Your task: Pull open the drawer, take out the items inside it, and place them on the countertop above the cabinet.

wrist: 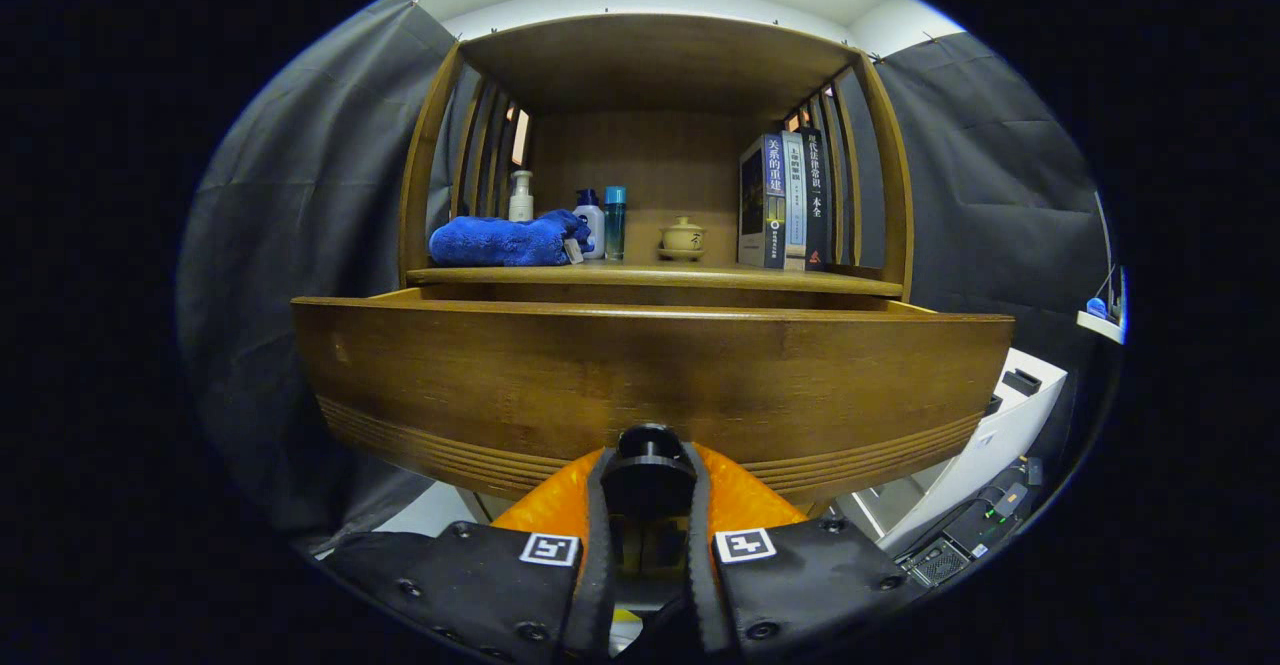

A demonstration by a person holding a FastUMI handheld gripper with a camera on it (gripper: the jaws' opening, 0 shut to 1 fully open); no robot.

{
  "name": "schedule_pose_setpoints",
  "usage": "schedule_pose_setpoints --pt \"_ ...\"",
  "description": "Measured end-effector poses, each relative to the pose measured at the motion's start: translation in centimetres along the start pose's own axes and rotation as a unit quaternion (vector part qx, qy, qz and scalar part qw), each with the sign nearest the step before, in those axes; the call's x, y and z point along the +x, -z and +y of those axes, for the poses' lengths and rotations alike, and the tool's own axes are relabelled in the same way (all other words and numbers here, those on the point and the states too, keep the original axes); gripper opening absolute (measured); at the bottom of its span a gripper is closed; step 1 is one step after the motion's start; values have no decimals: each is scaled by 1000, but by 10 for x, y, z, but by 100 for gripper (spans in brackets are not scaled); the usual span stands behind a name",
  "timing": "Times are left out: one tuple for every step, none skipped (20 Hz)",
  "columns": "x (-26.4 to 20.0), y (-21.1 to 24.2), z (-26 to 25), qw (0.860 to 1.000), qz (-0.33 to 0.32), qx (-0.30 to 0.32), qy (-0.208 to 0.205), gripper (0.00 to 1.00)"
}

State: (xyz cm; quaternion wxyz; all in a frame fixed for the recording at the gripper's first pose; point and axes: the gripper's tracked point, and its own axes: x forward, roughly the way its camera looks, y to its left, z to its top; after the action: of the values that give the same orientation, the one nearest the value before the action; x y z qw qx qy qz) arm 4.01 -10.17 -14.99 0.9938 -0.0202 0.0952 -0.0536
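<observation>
The drawer (650, 385) stood pulled out from the wooden cabinet (655, 65), its broad front panel just ahead of the claw (648, 490), with grooved lines running along its lower edge. A dark round knob (648, 445) sat at the middle of that panel's bottom edge, and the claw's two fingers (598, 525) were pressed in on it from either side, pinching the knob between them. What lay inside the drawer could not be seen, since the front panel hid its interior.

Above and beyond the drawer ran the counter (700, 278), the cabinet's open shelf surface. On its left part lay a folded blue towel (505, 241). Behind the towel stood a pale pump bottle (521, 197), and just beside the towel's right end stood a white bottle with a blue cap (591, 221) and a slim teal bottle (615, 221), close together. Near the middle of the counter, apart from the bottles, sat a small tan lidded cup (683, 238) on a saucer. To the right, a row of upright books (785, 200) stood against the slatted side of the cabinet.

Grey cloth (300, 195) hung on both sides of the cabinet. Lower right of the drawer, a white unit (1000, 425) and some dark electronic gear (960, 535) with cables sat on the floor.
</observation>
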Motion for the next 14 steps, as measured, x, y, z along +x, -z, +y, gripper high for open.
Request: schedule_pose_setpoints --pt "-3 1 0 1000 2 1 0 36" --pt "-8 2 0 1000 5 2 0 36" --pt "-12 4 1 1000 8 5 0 36" --pt "-14 4 1 1000 11 5 0 36" --pt "-17 6 1 1000 13 4 1 36" --pt "-19 8 0 1000 15 2 1 36" --pt "-22 10 -1 1000 17 0 1 36" --pt "-25 12 -1 1000 19 -1 2 36" --pt "-26 14 -3 1000 22 -1 2 36" --pt "-27 15 -3 1000 24 0 3 36" --pt "-25 14 -2 1000 21 1 2 36" --pt "-26 15 -3 1000 24 0 3 36" --pt "-26 14 -3 1000 21 0 2 36" --pt "-26 15 -3 1000 21 -2 3 36"
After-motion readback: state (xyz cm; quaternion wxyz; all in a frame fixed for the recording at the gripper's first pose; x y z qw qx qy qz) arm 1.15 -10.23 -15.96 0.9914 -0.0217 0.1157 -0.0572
